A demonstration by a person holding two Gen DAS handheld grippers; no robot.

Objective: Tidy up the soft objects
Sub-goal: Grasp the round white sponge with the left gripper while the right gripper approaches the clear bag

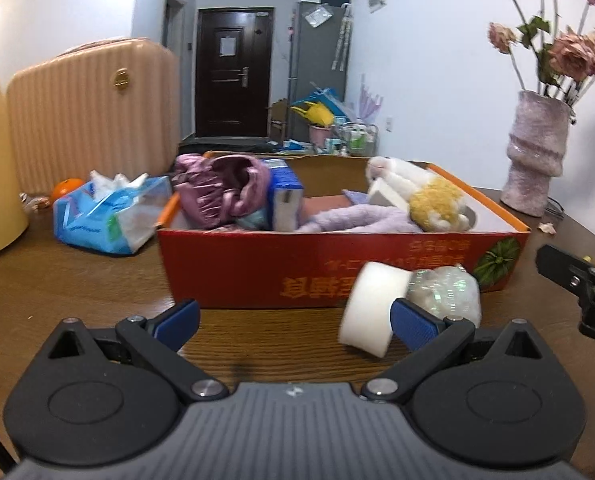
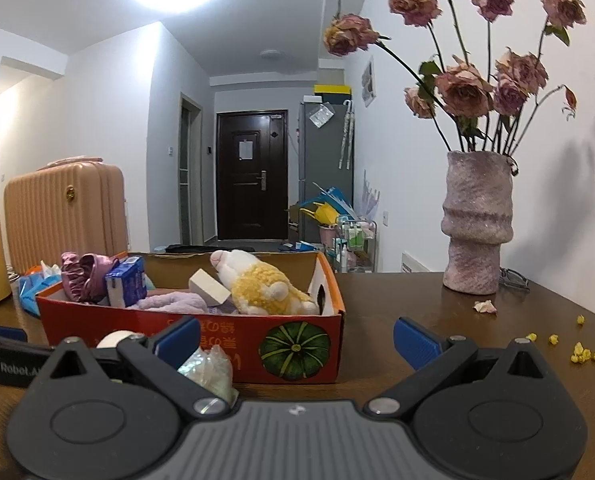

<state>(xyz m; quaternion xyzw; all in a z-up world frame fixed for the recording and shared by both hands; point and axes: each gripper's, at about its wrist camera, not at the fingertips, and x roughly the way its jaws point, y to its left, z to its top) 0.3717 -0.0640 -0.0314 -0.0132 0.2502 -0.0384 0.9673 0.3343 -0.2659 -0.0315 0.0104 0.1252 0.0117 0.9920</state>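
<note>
A red cardboard box (image 1: pixel 257 264) (image 2: pixel 233 332) stands on the wooden table. It holds a purple satin cap (image 1: pixel 217 188), a blue tissue pack (image 1: pixel 283 196), a lavender plush cloth (image 1: pixel 349 216), a white foam block (image 2: pixel 209 286) and a white-and-yellow plush toy (image 1: pixel 425 192) (image 2: pixel 265 288). In front of the box lie a white foam piece (image 1: pixel 371 308) (image 2: pixel 111 339) and a glittery clear bundle (image 1: pixel 445 292) (image 2: pixel 207 368). My left gripper (image 1: pixel 295 322) is open; the foam piece sits just inside its right finger. My right gripper (image 2: pixel 297 338) is open and holds nothing, with the bundle beside its left finger.
A blue pack of tissues (image 1: pixel 109 212) and an orange (image 1: pixel 67 188) lie left of the box, before a pink suitcase (image 1: pixel 89 112). A pink vase of dried roses (image 2: pixel 477 224) stands at the back right. Yellow crumbs (image 2: pixel 577 352) dot the table's right side.
</note>
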